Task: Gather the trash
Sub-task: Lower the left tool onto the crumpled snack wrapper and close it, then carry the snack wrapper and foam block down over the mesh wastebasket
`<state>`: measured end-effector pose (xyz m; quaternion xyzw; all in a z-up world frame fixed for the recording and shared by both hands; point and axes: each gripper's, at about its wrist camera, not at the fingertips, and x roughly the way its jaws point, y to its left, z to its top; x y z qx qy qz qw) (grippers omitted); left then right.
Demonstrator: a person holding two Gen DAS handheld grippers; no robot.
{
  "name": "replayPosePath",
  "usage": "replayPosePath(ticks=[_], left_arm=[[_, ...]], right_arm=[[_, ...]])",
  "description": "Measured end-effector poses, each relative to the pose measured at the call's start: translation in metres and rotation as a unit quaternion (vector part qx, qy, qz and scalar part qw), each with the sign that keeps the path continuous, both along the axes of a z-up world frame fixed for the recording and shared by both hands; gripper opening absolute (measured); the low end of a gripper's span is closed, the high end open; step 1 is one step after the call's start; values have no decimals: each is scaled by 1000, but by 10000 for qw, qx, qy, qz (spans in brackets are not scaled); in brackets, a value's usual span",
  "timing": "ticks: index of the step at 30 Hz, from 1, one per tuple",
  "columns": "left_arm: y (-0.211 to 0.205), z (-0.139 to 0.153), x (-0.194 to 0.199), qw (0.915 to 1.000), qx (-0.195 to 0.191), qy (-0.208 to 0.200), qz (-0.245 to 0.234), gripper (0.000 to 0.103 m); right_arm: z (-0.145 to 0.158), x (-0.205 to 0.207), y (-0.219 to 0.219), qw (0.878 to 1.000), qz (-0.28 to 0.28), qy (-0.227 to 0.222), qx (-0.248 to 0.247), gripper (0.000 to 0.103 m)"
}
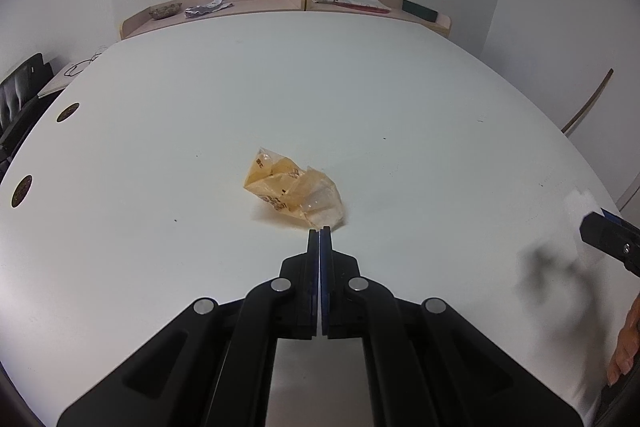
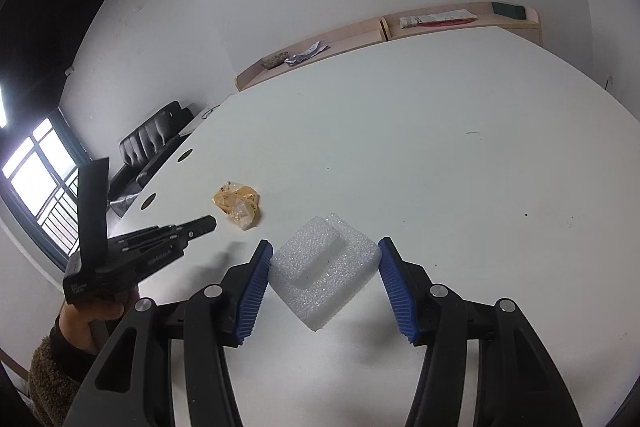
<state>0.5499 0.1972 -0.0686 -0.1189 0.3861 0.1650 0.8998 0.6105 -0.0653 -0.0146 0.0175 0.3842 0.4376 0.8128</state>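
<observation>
On the white table (image 1: 360,87), a crumpled yellow wrapper (image 1: 294,189) lies just beyond the left gripper (image 1: 320,229), whose fingers are closed together on nothing, while the right gripper (image 2: 325,247) clasps a white foam block (image 2: 324,267).

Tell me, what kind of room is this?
Probably an office or meeting room: a big white table with round cable holes, a black padded chair beside it, a low wooden shelf along the bare wall, and a barred window.
</observation>
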Motion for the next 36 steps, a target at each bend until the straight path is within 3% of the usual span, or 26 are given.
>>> replayPosePath(ticks=[2, 3, 6, 9, 13, 15, 18, 23, 36], left_arm=[[11, 3, 8, 9998, -17, -111, 193, 42], [18, 3, 11, 9995, -80, -170, 269, 72], [38, 1, 27, 9986, -379, -114, 349, 65], [45, -10, 50, 9985, -335, 191, 398, 68], [36, -21, 63, 9987, -40, 420, 280, 33], [28, -18, 57, 9991, -91, 424, 26, 25], [18, -11, 38, 9994, -189, 305, -25, 22], [-9, 5, -11, 9995, -270, 21, -140, 21], [-67, 28, -149, 9988, 231, -148, -410, 21]], right_arm=[[-3, 0, 0, 10000, -26, -6, -65, 58], [-5, 1, 2, 9999, -33, 17, -99, 57], [-11, 2, 7, 9997, -10, 34, -239, 57], [-15, 2, 10, 9994, 4, 49, -329, 57], [-14, 0, 11, 9994, 45, -5, -339, 58], [-13, -3, 12, 9992, 101, -33, -385, 57], [-6, -16, 22, 9975, 248, -386, -543, 57], [1, -42, 25, 9961, 306, -524, -640, 57], [12, -155, -1, 9946, 757, -536, -458, 58]])
